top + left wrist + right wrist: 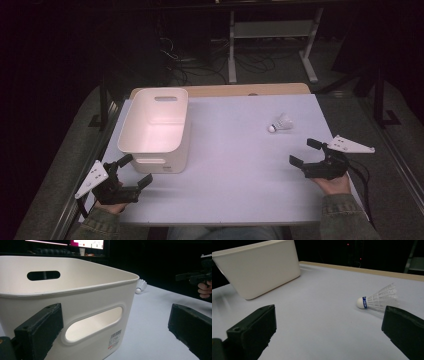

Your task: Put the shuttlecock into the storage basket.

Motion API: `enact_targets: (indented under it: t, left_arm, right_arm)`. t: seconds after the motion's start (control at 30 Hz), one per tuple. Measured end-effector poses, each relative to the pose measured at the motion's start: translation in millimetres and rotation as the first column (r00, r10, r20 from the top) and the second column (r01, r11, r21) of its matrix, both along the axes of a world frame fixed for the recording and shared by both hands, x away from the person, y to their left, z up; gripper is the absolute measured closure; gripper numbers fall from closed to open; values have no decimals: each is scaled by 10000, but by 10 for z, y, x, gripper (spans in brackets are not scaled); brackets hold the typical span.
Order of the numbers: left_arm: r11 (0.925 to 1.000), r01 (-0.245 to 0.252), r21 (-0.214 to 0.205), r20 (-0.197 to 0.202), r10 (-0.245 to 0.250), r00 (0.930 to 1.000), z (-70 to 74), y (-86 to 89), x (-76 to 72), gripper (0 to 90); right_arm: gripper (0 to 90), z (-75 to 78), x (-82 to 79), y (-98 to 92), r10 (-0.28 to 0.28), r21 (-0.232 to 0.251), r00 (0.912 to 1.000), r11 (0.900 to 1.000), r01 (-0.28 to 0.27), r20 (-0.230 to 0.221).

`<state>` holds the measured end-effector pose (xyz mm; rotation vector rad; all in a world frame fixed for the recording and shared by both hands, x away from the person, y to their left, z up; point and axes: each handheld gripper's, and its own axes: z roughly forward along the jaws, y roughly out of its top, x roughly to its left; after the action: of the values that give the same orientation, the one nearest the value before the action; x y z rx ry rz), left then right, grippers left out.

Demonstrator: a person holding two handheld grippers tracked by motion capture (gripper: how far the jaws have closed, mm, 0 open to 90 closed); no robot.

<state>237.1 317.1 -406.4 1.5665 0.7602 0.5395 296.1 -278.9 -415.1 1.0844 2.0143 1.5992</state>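
Dim room, pale table [235,170], nothing moved yet.
Both jaws wide, empty: right gripper [306,152] just short of shuttlecock [280,123] lying ahead; left gripper [134,170] beside empty white bin [152,145]. Likely pickup and drop all remaining.

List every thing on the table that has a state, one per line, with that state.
White bin: upright, nothing visible inside.
Shuttlecock: lying on its side on the table, cork end toward the bin, apart from both grippers.
Left gripper: open, holding nothing, just short of the bin's near wall.
Right gripper: open, holding nothing, near the shuttlecock.
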Motion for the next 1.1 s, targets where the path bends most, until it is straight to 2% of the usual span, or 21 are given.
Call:
enact_targets:
  t: [0.4,0.57,0.67,0.8,1.1]
  left_arm:
    - [10000,-63,-4,21,63,10000,10,7,-6,0]
    - [9999,-139,-47,2,139,9999,4,13,-11,0]
    - [9999,-127,16,31,127,9999,3,16,-7,0]
    - [9999,-154,-33,-21,154,9999,3,16,-7,0]
    - [9998,-113,-140,43,113,9999,5,7,-6,0]
  right_arm:
    - [0,-3,-1,3,26,36,10000,10000,-26,-75]
    - [0,44,-19,8,-20,-45,9999,10000,19,-102]
    - [0,52,-14,26,4,12,9997,10000,-4,-246]
    - [0,48,16,61,64,-338,9989,9994,-80,-460]
    - [0,122,68,78,68,-777,9980,9969,-117,-629]
